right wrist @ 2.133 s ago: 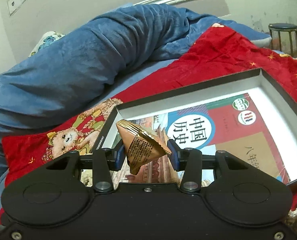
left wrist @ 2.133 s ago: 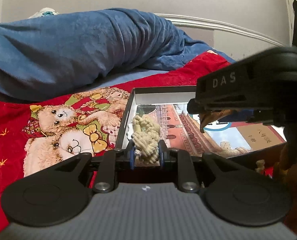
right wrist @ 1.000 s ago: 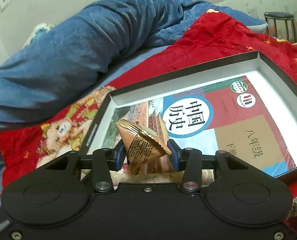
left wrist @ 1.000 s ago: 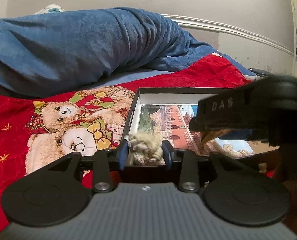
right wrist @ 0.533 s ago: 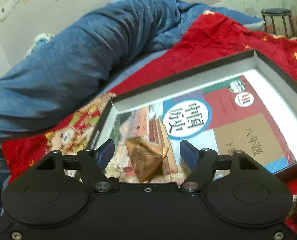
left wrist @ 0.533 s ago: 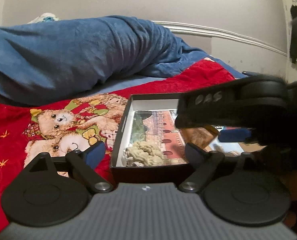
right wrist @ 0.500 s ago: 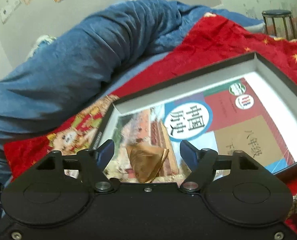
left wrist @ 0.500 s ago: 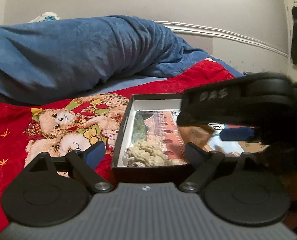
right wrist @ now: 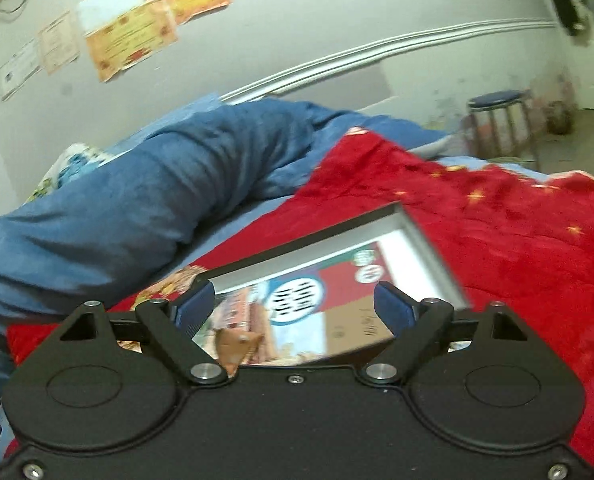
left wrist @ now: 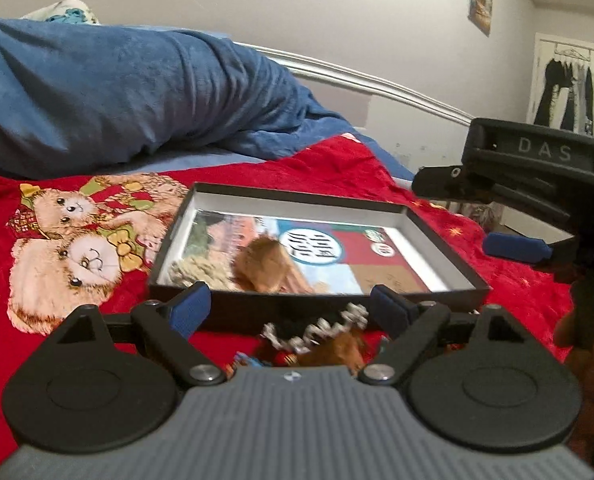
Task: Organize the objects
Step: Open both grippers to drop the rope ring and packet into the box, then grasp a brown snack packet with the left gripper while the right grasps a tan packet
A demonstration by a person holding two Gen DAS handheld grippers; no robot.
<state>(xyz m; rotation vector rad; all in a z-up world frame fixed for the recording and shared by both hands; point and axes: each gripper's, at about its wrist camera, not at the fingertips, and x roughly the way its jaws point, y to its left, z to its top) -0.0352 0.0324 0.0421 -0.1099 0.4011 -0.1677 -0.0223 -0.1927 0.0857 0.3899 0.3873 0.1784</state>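
You are looking at a shallow black box point(left wrist: 433, 222) lying on the red blanket point(left wrist: 337, 164), a colourful book cover lining its floor. A crinkled golden-brown wrapper point(left wrist: 267, 266) is sitting inside near the front wall, with a pale knobbly lump point(left wrist: 195, 270) beside it at the front-left corner. Your left gripper point(left wrist: 287, 306) is standing wide with nothing between its pads; your right gripper point(right wrist: 293, 306), having just been opening, is also empty. Small silvery and brown trinkets point(left wrist: 317, 336) are crowding the blanket in front of the box, a blue duvet point(left wrist: 117, 92) bunching behind
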